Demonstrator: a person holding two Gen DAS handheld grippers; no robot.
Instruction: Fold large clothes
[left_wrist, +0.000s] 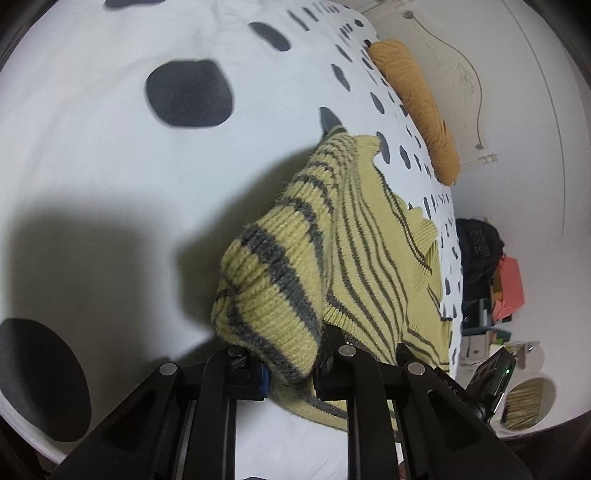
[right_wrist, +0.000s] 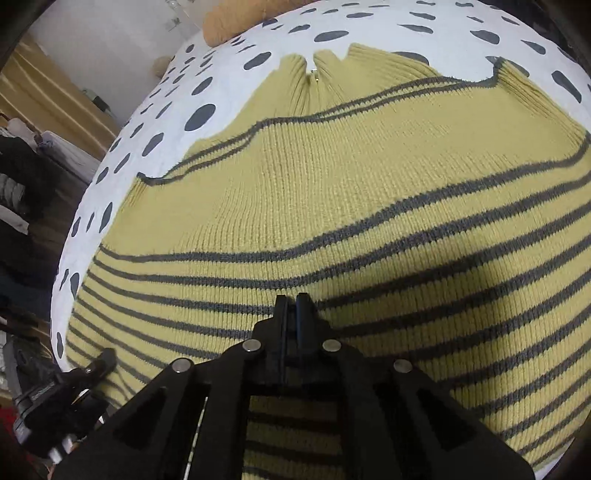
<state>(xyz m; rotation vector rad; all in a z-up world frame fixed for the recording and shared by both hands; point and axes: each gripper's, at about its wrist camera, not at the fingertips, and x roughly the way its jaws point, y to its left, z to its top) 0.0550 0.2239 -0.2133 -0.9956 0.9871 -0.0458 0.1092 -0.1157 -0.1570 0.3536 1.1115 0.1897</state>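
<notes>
**Left jaws on the sleeve, right ones shut over the sweater**

So here's where things sit. The sweater (right_wrist: 332, 177) is a yellow knit with grey stripes, spread out on the bed (left_wrist: 110, 192), which has a white cover with big dark spots. In my right view it fills nearly the whole frame, lying mostly flat with the ribbed collar at the far end and a small zip there.

My left gripper (left_wrist: 291, 369) is pinching a bunched-up bit of it, the sleeve (left_wrist: 273, 280) as far as I can tell, a thick roll of knit with wider grey bands. The fabric sits right between the pads and bulges up past them, so the jaws are clamped on it, not fully together. That roll stands up off the cover and throws a shadow to the left. The rest of the sweater trails away to the right of it.

My right gripper (right_wrist: 293, 302) has its jaws pressed together with nothing between them that I can see. The tips point down at the striped body around the middle of the sweater. Can't tell if they actually touch the knit or hang just above it; there's a shadow right under them.

Other stuff: an orange pillow (left_wrist: 417, 103) lies at the far edge of the bed by the white wall (left_wrist: 517, 92), and there's a pile of clutter (left_wrist: 487, 266) on the floor past the bed's edge. The left gripper also shows up in the lower left corner of the right view, at the sweater's edge.
</notes>
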